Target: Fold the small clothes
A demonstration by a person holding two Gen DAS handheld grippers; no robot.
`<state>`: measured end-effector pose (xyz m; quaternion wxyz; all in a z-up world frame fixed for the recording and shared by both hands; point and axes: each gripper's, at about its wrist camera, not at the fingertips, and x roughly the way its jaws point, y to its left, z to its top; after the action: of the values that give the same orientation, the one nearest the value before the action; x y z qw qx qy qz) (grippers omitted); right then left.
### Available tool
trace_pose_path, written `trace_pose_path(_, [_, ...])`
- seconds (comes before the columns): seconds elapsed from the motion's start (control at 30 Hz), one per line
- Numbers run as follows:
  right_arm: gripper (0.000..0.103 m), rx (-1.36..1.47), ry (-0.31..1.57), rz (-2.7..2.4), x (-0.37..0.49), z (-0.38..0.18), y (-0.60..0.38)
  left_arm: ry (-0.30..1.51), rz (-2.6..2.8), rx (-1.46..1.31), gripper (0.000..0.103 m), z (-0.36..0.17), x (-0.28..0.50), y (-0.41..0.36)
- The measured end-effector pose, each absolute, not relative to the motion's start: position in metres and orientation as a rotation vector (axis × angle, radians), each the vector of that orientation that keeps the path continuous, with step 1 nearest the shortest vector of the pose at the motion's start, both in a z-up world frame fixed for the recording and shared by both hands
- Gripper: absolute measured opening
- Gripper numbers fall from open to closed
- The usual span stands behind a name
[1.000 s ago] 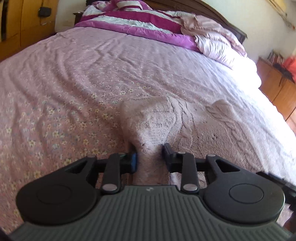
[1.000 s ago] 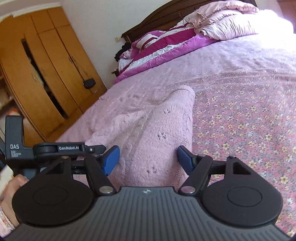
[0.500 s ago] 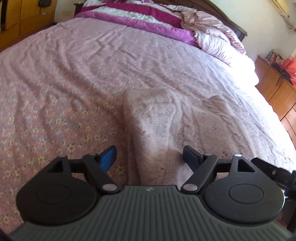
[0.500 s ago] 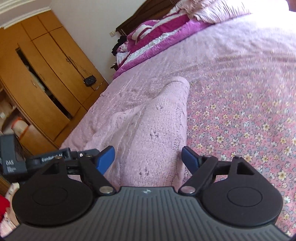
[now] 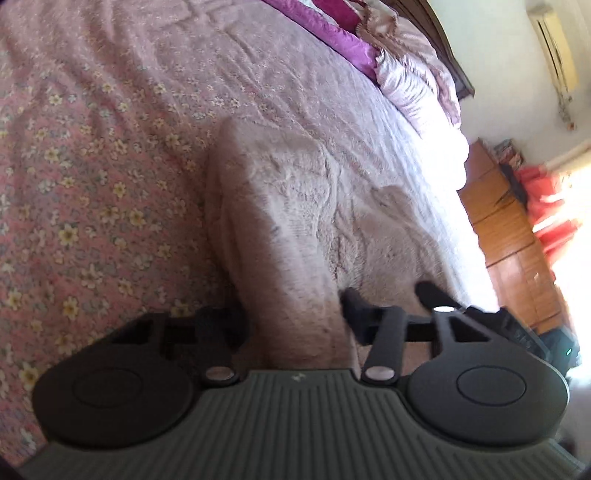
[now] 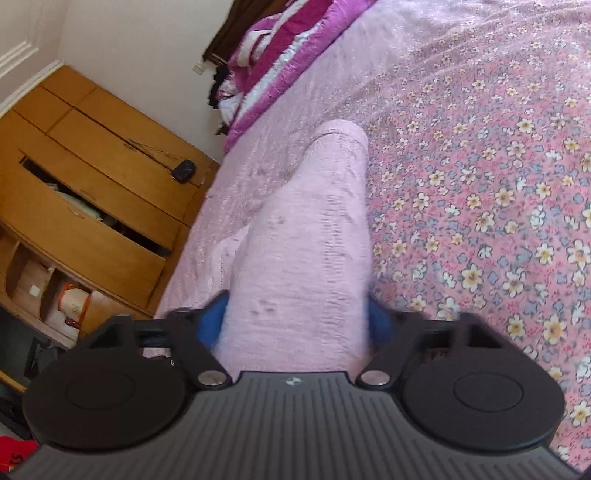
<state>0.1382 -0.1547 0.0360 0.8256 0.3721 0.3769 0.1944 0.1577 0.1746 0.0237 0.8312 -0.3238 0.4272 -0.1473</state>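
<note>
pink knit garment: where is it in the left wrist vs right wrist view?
Left wrist: pink knit garment runs from centre down between the left gripper fingers.
Right wrist: same garment, centre, running down between the right gripper fingers.
Shared landmark: magenta striped quilt, top right in left view, top centre in right view.

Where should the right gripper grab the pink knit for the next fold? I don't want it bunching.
Probably the near end of the folded knit, coming in low from the front. It lies as a long strip running away from the right gripper, whose open fingers already flank that end on the bedspread.
</note>
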Motion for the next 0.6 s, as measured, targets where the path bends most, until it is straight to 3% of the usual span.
trace_pose_path(0.13, [0.052,0.781,0.768,0.417,0.126,0.054,-0.158,0.893,-0.325,-0.684,0.039,0.043,0.15,0.173])
trace_pose_path(0.6, [0.051,0.714,0.76,0.396,0.017,0.134,-0.215,0.928,-0.485,-0.635,0.036,0.081,0.071,0.112])
